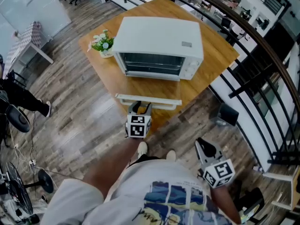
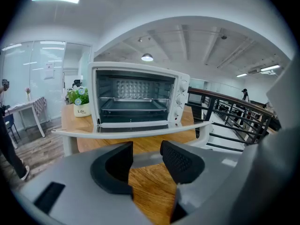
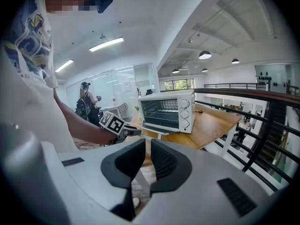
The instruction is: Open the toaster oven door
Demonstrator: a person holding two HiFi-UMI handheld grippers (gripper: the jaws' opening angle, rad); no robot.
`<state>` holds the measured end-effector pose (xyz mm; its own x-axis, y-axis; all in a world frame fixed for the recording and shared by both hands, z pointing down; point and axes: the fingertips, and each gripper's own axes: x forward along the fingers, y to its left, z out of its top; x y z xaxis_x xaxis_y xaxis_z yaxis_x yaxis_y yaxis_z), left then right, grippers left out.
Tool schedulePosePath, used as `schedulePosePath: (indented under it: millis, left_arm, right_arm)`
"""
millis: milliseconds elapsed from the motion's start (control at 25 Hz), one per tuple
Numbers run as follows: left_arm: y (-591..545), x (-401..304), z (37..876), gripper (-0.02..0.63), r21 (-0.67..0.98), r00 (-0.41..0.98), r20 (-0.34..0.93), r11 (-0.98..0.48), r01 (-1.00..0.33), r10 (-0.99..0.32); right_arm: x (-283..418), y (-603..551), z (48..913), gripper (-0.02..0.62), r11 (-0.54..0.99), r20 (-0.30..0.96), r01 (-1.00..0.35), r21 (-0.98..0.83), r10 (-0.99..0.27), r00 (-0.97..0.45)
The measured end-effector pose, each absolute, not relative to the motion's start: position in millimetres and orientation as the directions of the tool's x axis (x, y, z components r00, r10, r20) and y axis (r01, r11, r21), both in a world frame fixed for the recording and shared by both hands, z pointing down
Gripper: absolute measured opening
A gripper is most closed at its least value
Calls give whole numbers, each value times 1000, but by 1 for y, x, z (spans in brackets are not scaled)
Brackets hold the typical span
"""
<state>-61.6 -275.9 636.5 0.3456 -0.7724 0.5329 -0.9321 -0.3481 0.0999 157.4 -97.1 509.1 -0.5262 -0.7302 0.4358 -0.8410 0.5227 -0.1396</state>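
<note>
Head view is showing the white boxy toaster oven (image 1: 159,41) sitting on the square wooden surface (image 1: 218,55). Its glass door (image 1: 148,100) is already lying flat and level, reaching out from the oven's front toward the person. The left tongs (image 1: 139,108) are hovering just beyond the door's white handle bar (image 2: 136,130), on the side away from the oven. In the left gripper view they are standing spread, with only bare wood showing between the pads and nothing touching them. The right tongs (image 1: 205,149) are hanging well back from the oven, low beside the person, with their pads pressing almost together on nothing.

With the door lying level, the opening is looking finished. Doing this step well is now meaning drawing the left tongs straight back from the oven, keeping them spread and below the handle bar so nothing is nudging the door upward.
</note>
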Motion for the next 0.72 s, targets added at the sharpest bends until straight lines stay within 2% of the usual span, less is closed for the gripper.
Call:
schedulePosePath:
  millis: [720]
  left_arm:
    - [-268,-62,684,184,99,342,574,-351,-931,-744]
  right_arm:
    - [162,-96,503,37,508,455,-852,-126,-733,-505]
